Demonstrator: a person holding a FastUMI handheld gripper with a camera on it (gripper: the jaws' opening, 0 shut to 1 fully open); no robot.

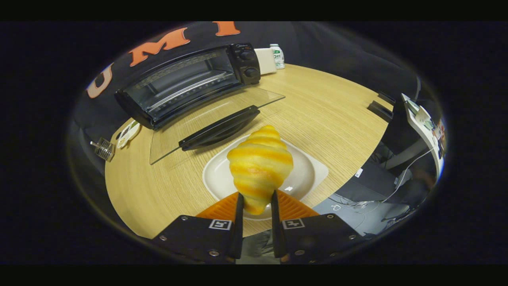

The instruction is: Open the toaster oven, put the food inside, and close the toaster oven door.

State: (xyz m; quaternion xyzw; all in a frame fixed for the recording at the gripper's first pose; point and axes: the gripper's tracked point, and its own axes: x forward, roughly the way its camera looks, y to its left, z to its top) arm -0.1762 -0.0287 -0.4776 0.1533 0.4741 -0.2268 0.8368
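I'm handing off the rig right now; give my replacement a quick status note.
Gripper: its orange fingers are shut on the near end of the yellow striped croissant, which is over the white plate on the wooden table.
Black toaster oven: beyond the plate, glass door folded down flat, cavity open.
Done: door opened, croissant gripped.
Left: carry the croissant into the oven, release, close the door.

table [337,115] – matt wood grain | oven door [190,131] – clear glass | plate [309,174] – glossy
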